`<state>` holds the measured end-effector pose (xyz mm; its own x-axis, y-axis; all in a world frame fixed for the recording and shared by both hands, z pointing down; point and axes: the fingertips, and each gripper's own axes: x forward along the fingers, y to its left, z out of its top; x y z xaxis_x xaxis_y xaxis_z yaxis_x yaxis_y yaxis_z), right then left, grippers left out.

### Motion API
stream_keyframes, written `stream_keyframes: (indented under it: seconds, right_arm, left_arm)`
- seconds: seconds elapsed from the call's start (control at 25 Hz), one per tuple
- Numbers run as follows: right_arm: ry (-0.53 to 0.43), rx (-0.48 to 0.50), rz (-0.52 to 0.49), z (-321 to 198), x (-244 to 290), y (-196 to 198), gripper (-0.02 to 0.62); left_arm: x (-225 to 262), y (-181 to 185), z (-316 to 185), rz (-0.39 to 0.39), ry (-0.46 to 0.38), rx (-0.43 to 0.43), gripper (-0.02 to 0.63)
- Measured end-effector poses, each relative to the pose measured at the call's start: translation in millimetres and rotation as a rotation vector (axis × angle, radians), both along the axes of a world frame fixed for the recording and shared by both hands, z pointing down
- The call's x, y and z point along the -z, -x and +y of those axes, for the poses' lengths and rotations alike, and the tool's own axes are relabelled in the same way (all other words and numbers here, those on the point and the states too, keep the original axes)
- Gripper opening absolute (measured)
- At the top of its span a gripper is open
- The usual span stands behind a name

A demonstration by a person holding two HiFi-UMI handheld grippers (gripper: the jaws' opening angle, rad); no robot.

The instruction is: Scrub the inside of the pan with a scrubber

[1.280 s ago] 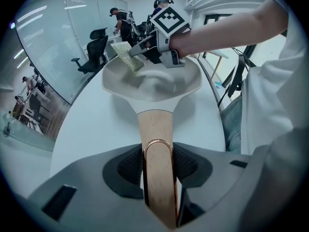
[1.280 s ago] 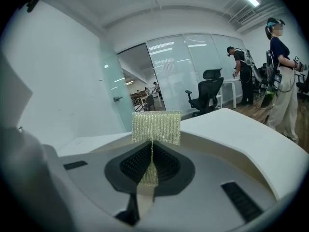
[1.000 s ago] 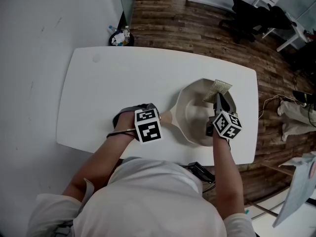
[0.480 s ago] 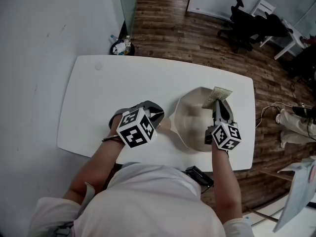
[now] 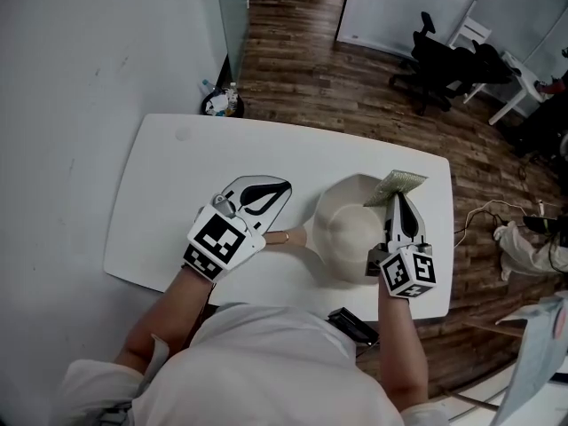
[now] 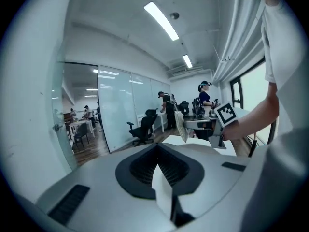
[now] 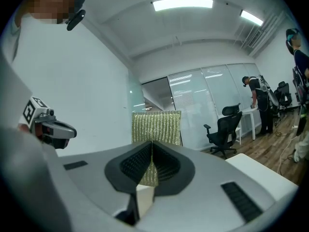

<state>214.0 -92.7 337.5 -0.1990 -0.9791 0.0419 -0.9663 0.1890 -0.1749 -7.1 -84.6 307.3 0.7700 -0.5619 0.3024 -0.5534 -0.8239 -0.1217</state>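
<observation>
Both grippers are up off the white table [image 5: 160, 202] and there's not much on it besides the job itself. The cream pan [image 5: 351, 229] sits on the table's right half, bowl up, its handle [image 5: 288, 236] running out to the left. The right gripper [image 5: 398, 204] hangs over the pan's right side and blocks that part of the bowl from above. It's clenched on the scrubber [image 5: 397, 185], a gold-green woven pad pinched by its lower edge, the rest standing out past the jaws above the pan's far right rim. Over on the left, the left gripper [image 5: 277, 190] has just snapped closed on nothing, jaws pressed together and bare, and it hovers above the end of the handle, covering that tip from overhead. At the near edge of the table a small black device [image 5: 353, 325] pokes out, half hidden by the person's white shirt. Off the table, a bin [image 5: 219, 105] full of rubbish stands on the wooden floor [image 5: 302, 60] just beyond the far left corner, tight to the white wall. Black office chairs [image 5: 439, 47] are parked well apart at the far right. A tangle of cables and a pale cloth [image 5: 524, 238] lie on the floor to the right.
</observation>
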Motion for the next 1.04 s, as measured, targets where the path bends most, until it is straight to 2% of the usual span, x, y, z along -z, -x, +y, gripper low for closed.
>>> stream_keyframes:
  seconds: [0.16, 0.24, 0.48, 1.04]
  right_arm:
    - [-0.031, -0.006, 0.042, 11, 19, 9, 0.026]
    - [-0.049, -0.003, 0.057, 17, 28, 12, 0.026]
    - [-0.082, -0.008, 0.065, 33, 49, 21, 0.026]
    - [-0.094, -0.025, 0.082, 49, 61, 33, 0.026]
  left_arm:
    - [18, 20, -3, 0.106, -0.023, 0.052, 0.012]
    - [24, 28, -2, 0.136, -0.039, 0.076, 0.012]
    - [37, 48, 2, 0.175, -0.082, 0.127, 0.012]
    - [32, 75, 3, 0.217, -0.035, 0.176, 0.012]
